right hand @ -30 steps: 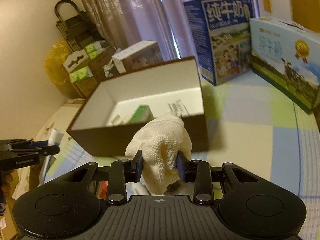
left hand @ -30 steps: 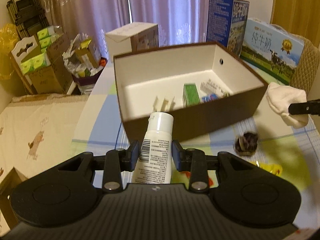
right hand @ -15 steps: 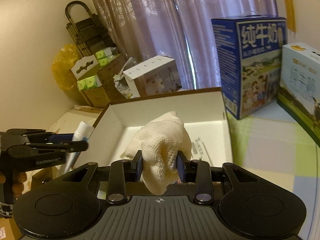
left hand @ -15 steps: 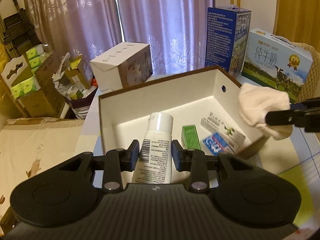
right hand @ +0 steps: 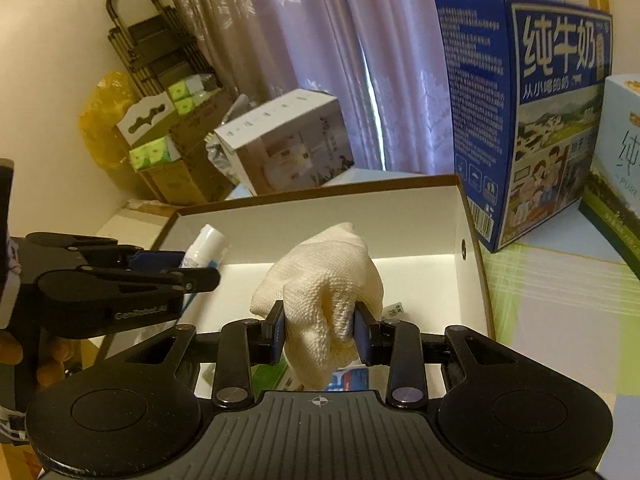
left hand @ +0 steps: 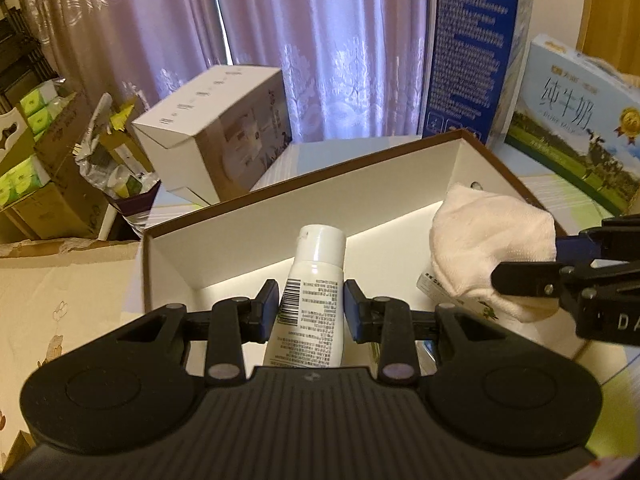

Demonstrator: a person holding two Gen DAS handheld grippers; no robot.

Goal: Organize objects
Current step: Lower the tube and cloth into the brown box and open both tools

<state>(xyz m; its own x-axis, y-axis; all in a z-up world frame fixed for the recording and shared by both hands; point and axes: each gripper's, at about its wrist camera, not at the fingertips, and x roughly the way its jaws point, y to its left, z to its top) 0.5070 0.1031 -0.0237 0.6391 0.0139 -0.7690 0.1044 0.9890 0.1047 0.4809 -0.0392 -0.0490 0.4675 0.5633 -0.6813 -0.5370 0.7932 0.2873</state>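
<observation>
Left gripper (left hand: 311, 312): jaws closed down on a white tube (left hand: 310, 300), blue pads pressing its sides at mid-body, so clamped, not free. Tube stands roughly upright between the pads, white cap up and forward, barcode and small print on the face toward the wrist camera, slight lean to the right at the top. It sits over the open brown box (left hand: 224, 216), white inside, brown rim; the cap shows against the box's far inner wall. Ahead-left of this gripper, beyond the box: a white carton (left hand: 216, 140) lying tilted, then cardboard boxes with green packs (left hand: 24, 184) further left. Right gripper (right hand: 319, 330): jaws pinched on a cream knitted cloth (right hand: 320, 284), pads sunk into the bunched fabric, cloth bulging above and hanging below the pads. It also hangs over the box interior, to the right of the tube; in the left wrist view the cloth (left hand: 492, 240) is near the box's right inner wall with the small hole. Under the right gripper, on the box floor: a green pack (right hand: 268, 376) and a blue-white printed pack (right hand: 348, 380), both mostly hidden by fingers and cloth. Neither held item touches the floor of the box as far as I can tell. Ahead-right of the right gripper, outside the box: tall blue milk carton (right hand: 528, 104), touching or just beside the box's right wall, cannot tell which; pale milk carton (right hand: 616, 160) further right on the checked tablecloth (right hand: 560, 312).
</observation>
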